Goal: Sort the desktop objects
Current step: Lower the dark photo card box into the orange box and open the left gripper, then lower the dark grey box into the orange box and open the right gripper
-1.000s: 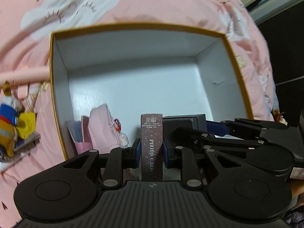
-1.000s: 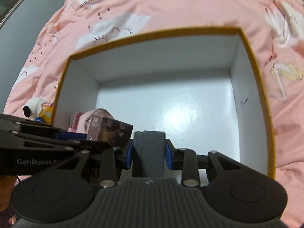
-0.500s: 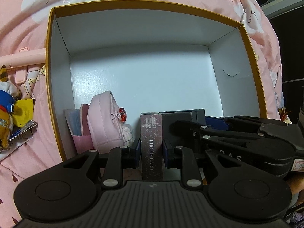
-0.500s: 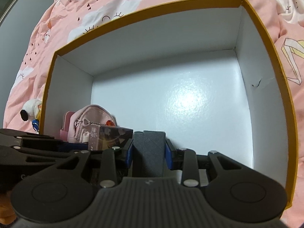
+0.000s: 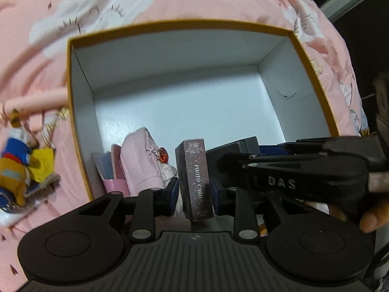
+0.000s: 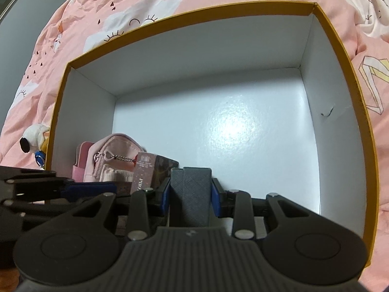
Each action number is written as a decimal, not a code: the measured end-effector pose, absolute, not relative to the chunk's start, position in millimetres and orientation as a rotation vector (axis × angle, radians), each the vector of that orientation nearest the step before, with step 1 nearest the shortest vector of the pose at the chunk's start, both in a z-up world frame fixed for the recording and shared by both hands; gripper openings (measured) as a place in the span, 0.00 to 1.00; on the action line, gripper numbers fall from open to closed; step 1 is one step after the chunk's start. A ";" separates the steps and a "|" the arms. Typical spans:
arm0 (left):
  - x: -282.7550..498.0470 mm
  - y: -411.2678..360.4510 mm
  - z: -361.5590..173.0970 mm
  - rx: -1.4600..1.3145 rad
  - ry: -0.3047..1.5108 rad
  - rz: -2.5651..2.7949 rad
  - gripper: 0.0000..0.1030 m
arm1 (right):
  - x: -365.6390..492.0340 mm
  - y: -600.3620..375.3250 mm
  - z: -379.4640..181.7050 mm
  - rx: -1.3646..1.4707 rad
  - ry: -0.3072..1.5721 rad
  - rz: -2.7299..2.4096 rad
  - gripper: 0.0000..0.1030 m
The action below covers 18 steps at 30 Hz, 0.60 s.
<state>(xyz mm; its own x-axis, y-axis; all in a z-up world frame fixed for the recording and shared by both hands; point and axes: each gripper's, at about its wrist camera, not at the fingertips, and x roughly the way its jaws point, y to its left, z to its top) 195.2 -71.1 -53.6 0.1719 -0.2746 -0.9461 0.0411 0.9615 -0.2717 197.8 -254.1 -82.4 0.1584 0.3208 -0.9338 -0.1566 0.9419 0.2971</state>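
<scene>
1. Standing between the left gripper's [image 5: 194, 189] blue pads, the "PHOTO CARD" box [image 5: 195, 178] was upright in the near part of the open box [image 5: 73, 112], with a gap showing on its left side; the jaws had just been opening and no longer pinched it.
2. Whether the right pad was touching the card box could not be told from the left wrist view.
3. The right gripper [image 6: 190, 192] was pinching a dark grey textured case [image 6: 192, 192], both blue pads pressed against its sides, low over the near edge of the open box.
4. A pink pouch [image 5: 141, 163] with a red charm stood against the open box's left wall, with a pink holder [image 5: 110, 170] just beside it on the left.
5. The card box stood just beside the pouch, and the grey case lay on its other side.
6. The rest of the white box floor [image 6: 231, 131] was glossy, with a small dark mark on the right wall.
7. The open box sat on a pink bedspread [image 6: 109, 7] printed with clouds.
8. A plush toy [image 5: 19, 165] in blue, yellow and orange lay outside the box to the left.
9. A person's fingertips [image 5: 372, 219] showed at the right edge of the left wrist view, behind the right gripper's body.
</scene>
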 end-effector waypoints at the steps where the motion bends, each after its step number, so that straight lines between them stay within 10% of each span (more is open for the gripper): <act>1: 192.6 -69.5 -50.3 -0.188 1.368 -0.231 0.35 | 198.2 -253.2 -82.6 0.140 1.372 0.342 0.34; 18: 168.9 -60.2 -17.5 -0.082 1.190 -0.223 0.50 | 198.2 -212.0 -81.7 0.061 1.419 0.329 0.34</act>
<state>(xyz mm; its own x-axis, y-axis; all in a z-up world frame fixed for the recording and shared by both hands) 168.9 -60.2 -17.5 0.3524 -0.2152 -0.9108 0.1289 0.9751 -0.1805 198.2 -212.0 -81.7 0.1146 0.2602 -0.9587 -0.1878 0.9534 0.2363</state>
